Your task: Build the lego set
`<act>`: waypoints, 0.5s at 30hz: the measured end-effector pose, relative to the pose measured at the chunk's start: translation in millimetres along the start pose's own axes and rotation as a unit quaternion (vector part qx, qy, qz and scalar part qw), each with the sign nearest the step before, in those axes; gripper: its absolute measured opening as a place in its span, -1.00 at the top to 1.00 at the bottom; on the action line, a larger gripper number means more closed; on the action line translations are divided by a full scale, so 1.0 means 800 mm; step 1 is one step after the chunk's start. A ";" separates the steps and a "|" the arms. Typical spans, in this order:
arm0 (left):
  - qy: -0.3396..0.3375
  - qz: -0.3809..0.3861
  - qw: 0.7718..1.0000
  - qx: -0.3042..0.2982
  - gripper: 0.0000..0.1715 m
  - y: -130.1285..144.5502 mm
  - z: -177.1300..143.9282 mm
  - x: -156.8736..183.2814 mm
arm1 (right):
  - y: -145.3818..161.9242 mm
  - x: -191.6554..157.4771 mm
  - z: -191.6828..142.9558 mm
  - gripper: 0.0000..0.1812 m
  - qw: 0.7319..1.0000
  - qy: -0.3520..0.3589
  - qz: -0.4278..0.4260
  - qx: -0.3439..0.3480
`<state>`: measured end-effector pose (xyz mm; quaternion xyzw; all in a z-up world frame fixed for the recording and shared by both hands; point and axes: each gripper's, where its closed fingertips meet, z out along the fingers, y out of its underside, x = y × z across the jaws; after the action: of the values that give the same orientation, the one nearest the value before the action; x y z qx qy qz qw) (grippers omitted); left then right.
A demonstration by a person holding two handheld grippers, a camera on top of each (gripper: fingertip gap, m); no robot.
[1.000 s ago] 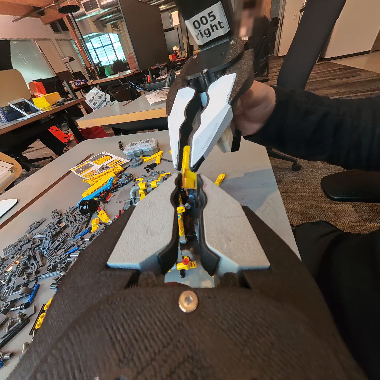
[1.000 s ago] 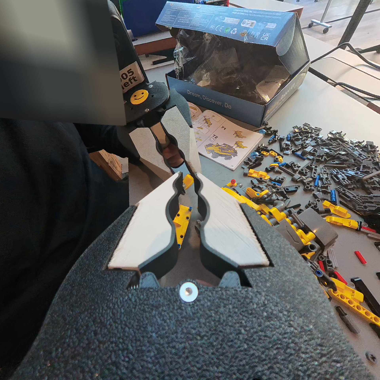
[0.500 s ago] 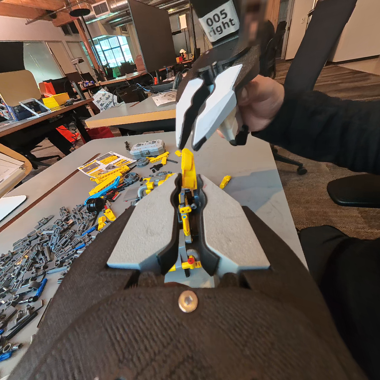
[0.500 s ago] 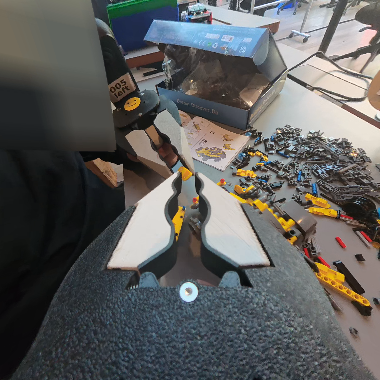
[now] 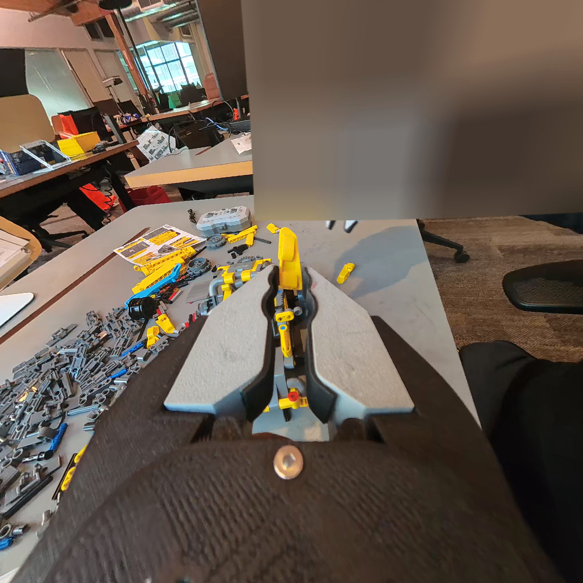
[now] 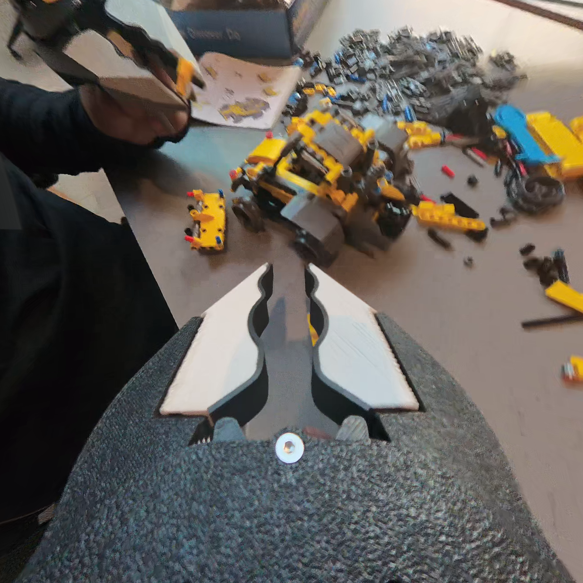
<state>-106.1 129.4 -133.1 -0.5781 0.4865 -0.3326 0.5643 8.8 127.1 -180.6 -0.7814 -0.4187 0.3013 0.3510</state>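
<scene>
My left gripper (image 5: 288, 271) is shut on a yellow and grey brick assembly (image 5: 287, 258), whose curved yellow top sticks out past the fingertips. It is held above the grey table (image 5: 388, 284). In the blurred right wrist view the left gripper (image 6: 186, 82) is at the upper left with that yellow piece (image 6: 184, 74). My right gripper (image 6: 288, 268) is open and empty, apart from the left one, above bare table just short of a partly built yellow and grey vehicle (image 6: 321, 183). Only its white fingertips (image 5: 347, 224) show in the left wrist view, under a blurred patch.
A small yellow sub-assembly (image 6: 208, 220) lies left of the vehicle. A heap of grey parts (image 6: 410, 60), a blue part (image 6: 520, 135), a booklet (image 6: 243, 94) and a blue box (image 6: 239, 34) lie beyond. A grey block (image 5: 224, 217) sits far back. The table edge and a chair (image 5: 542, 290) are to the right. The tips of one gripper are about 12 centimeters away from the tips of the other.
My right gripper has come off the yellow top of the assembly, drawn away and tilted down toward the table and the vehicle. The left gripper still holds the assembly, a little lower.
</scene>
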 end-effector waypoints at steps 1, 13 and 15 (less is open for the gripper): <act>0.001 -0.003 1.000 -0.001 0.87 0.001 0.000 -0.001 | 0.012 0.005 -0.004 0.78 1.000 0.008 0.010 -0.005; 0.021 -0.019 0.999 -0.025 0.88 0.020 0.013 0.003 | 0.095 0.025 -0.016 0.77 0.998 0.029 0.048 -0.020; 0.019 -0.018 0.999 -0.027 0.88 0.021 0.013 0.002 | 0.098 0.028 -0.013 0.77 0.998 0.029 0.044 -0.025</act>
<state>-98.9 133.6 -151.1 -0.5953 0.4953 -0.3401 0.5335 62.1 111.6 -241.3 -0.8162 -0.3807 0.2830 0.3300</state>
